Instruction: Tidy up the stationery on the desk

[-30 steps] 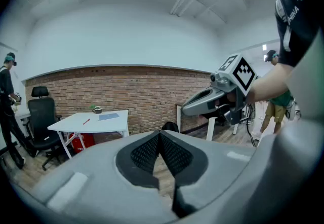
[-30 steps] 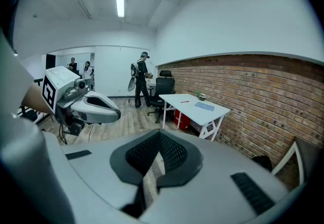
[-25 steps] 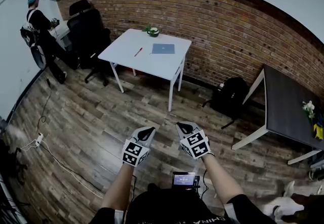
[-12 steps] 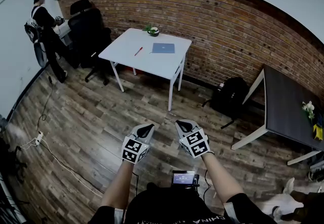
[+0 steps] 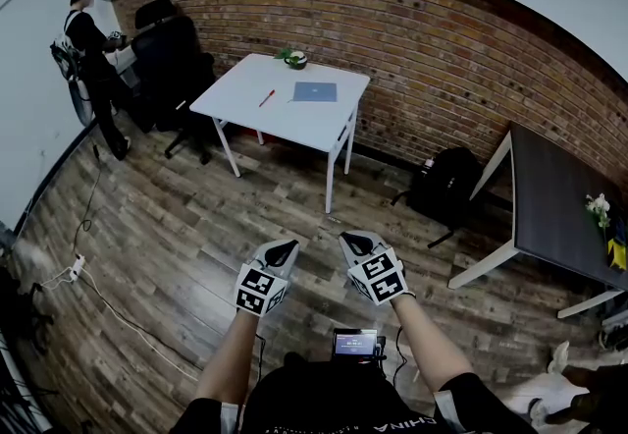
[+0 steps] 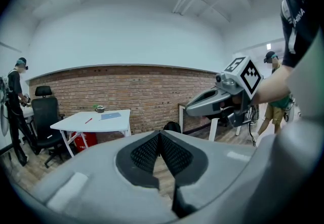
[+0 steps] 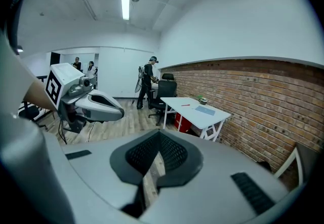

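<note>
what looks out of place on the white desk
Not much. On the white desk a red pen lies loose at a slant, apart from the blue notebook. A small plant sits at the back edge. Nothing looks spilled or damaged.

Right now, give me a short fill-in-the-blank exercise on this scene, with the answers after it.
1. The red pen lies on the ___ desk, near the blue notebook.
2. The left gripper and right gripper are both ___, holding nothing.
3. The black backpack sits on the floor by the ___ wall.
Missing words: white; shut; brick.
</note>
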Demonstrator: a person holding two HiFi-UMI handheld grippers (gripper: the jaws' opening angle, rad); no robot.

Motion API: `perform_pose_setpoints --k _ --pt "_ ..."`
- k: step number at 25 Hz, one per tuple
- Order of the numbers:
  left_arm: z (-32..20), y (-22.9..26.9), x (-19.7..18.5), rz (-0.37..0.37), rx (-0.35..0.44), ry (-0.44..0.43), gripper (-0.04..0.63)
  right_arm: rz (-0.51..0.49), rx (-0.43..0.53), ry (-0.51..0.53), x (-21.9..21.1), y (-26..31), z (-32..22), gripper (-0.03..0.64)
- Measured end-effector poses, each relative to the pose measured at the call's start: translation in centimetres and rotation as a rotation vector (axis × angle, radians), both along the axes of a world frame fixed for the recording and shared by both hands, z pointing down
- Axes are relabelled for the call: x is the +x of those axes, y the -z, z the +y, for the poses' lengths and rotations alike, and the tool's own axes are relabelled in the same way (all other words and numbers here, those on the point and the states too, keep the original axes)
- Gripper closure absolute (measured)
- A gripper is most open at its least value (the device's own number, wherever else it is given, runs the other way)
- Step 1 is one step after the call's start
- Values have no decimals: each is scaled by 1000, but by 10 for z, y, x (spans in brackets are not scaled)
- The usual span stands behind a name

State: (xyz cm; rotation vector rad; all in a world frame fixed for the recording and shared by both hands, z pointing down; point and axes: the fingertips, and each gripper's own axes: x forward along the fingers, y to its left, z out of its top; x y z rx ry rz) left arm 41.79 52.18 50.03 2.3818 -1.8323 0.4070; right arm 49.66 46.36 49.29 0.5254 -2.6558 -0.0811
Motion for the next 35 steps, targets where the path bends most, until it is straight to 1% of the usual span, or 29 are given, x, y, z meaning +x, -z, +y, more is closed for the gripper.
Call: perform_pose_setpoints --k 15,21,25,29,35 --pt "-17 -5 26 -14 -10 37 589 -6 -13 28 34 -8 -21 607" --pt "-20 -14 33 -8 -27 71 589 8 -34 51 47 -18 -27 607" --pt "-26 -24 34 -1 -42 79 589 18 -54 48 51 -29 -36 607" --pt "-36 -32 23 8 -50 87 589 29 -66 46 43 -38 -47 607" --pt "-66 -42 -12 22 -58 81 589 45 -81 35 12 -48 -76 607"
